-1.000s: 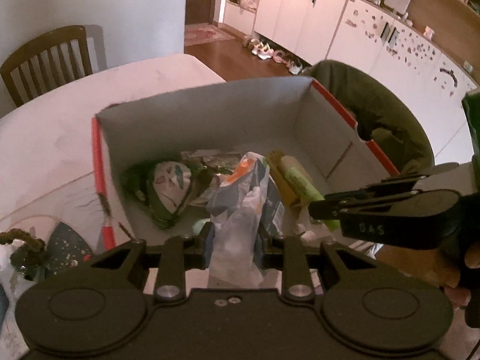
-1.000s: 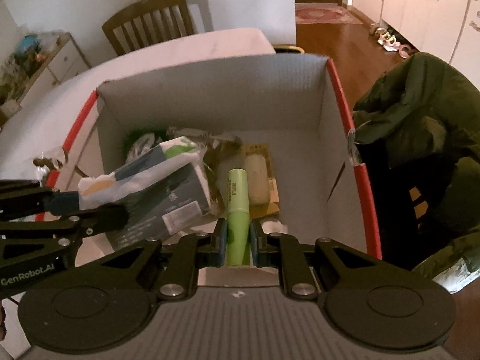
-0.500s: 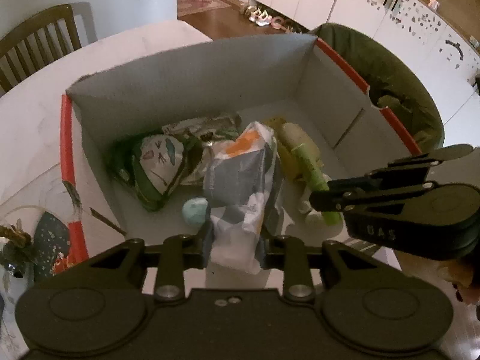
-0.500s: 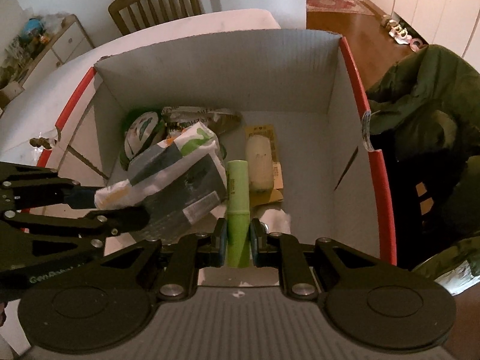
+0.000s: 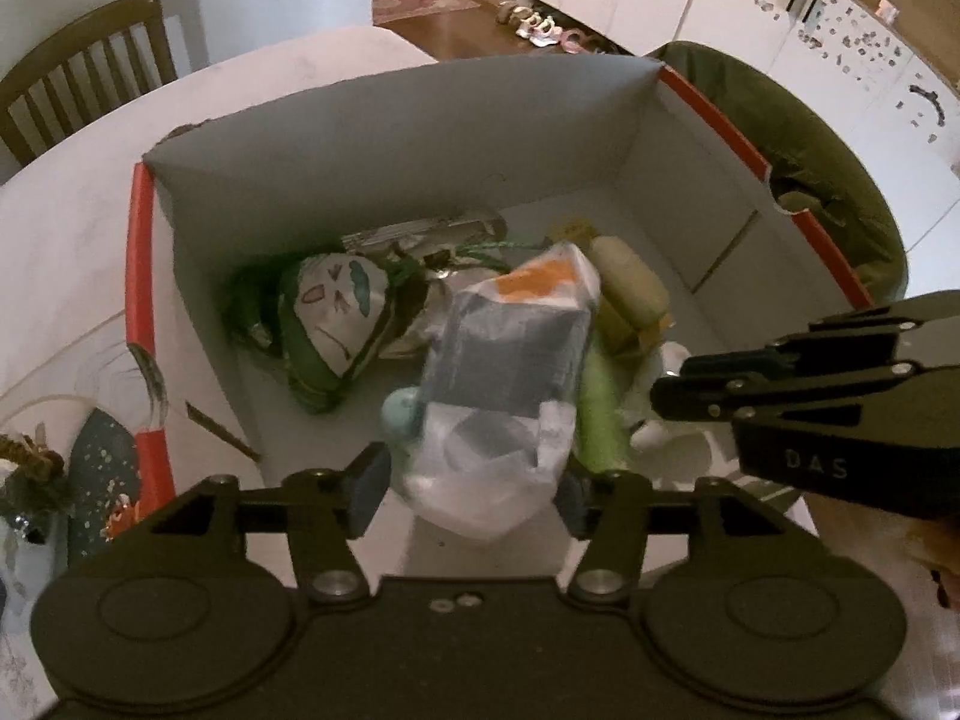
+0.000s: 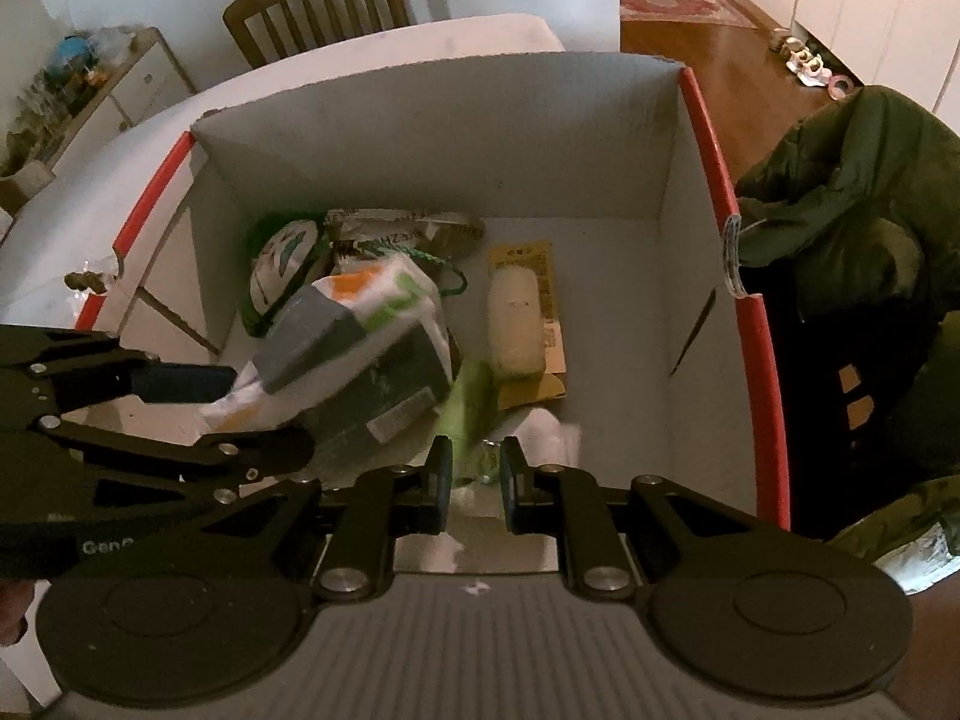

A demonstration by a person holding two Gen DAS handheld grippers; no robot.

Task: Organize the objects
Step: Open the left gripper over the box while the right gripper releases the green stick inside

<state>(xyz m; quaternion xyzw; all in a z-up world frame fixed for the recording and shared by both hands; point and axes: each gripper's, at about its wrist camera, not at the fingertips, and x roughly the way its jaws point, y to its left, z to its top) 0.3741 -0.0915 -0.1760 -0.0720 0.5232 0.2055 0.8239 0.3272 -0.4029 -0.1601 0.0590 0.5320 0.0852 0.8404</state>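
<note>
A white cardboard box with red rims (image 5: pixel 408 138) (image 6: pixel 696 120) stands on the table. My left gripper (image 5: pixel 474 483) is open over its near edge, and a grey, white and orange packet (image 5: pixel 510 360) (image 6: pixel 360 354) drops blurred from between its fingers. My right gripper (image 6: pixel 471 477) is open over the same edge, and a light green tube (image 6: pixel 471 402) (image 5: pixel 597 420) falls blurred below it. In the box lie a green and white pouch (image 5: pixel 336 318), a cream bar on a yellow card (image 6: pixel 516 324), a foil packet (image 6: pixel 396 228) and a small teal ball (image 5: pixel 402 414).
A dark green jacket (image 6: pixel 840 210) hangs over a chair at the box's right. A wooden chair (image 6: pixel 318 6) stands behind the white table (image 5: pixel 72 228). A patterned item and a twig ornament (image 5: pixel 30 462) lie left of the box.
Both grippers have opened: the left has let go of the packet and the right has let go of the green tube. Both things now drop into the box.
</note>
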